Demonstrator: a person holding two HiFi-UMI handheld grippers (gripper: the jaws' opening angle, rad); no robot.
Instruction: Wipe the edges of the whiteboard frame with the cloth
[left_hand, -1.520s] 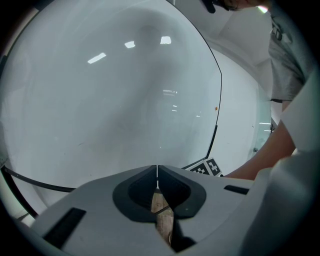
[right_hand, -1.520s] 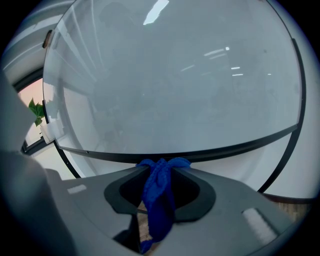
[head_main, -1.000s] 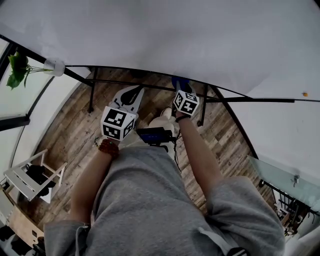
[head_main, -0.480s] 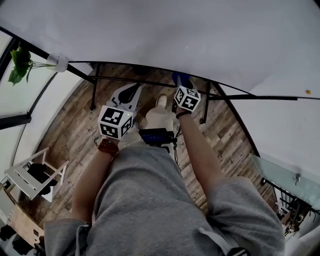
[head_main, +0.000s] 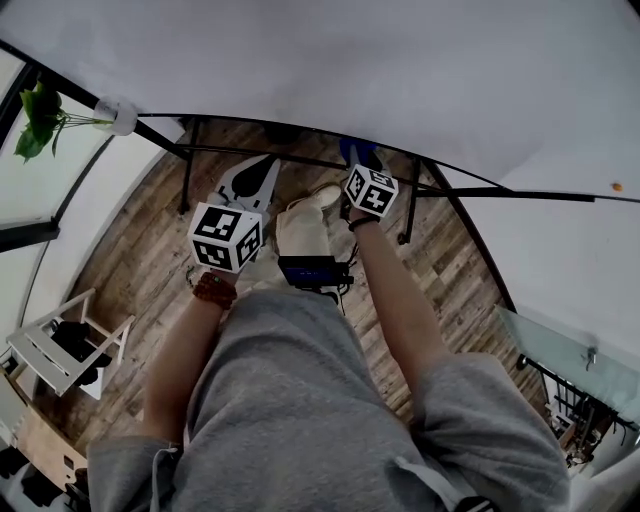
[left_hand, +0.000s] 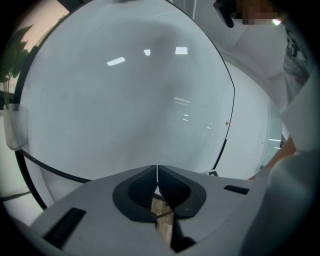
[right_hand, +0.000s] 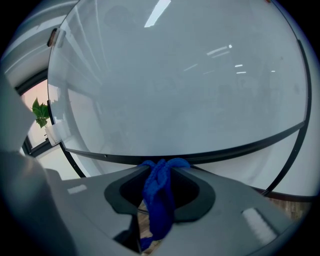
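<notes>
Cloth (right_hand: 159, 200), deep blue and bunched, sits pinched between the jaws of the right gripper (right_hand: 161, 167), a knot of it bulging past the tips and a tail hanging below. That knot lies against the dark whiteboard frame (right_hand: 225, 150), which crosses the middle of the right gripper view as a curved bar under the pale board.

The head view shows the same contact only as a blue dab (head_main: 362, 155) beyond the right gripper (head_main: 360, 162), just above centre, on the thin black bottom edge. Whether the cloth presses the frame or merely touches it is hard to make out there.

The left gripper (left_hand: 157, 172) has its jaws brought together with only a hairline slit between the tips and nothing held. Its view faces the whiteboard (left_hand: 125, 100), with the frame's right-hand corner at centre right. In the head view it (head_main: 255, 178) hangs left of centre, below the frame and apart from it.

Only the head view shows the wood floor (head_main: 150, 250), the board's black stand legs (head_main: 185, 185), the bead bracelet (head_main: 215, 290) and the grey top (head_main: 300, 400) filling the lower frame. A plant (head_main: 38, 120) sits at the upper left. The board's upper edges are cut off in every view.
</notes>
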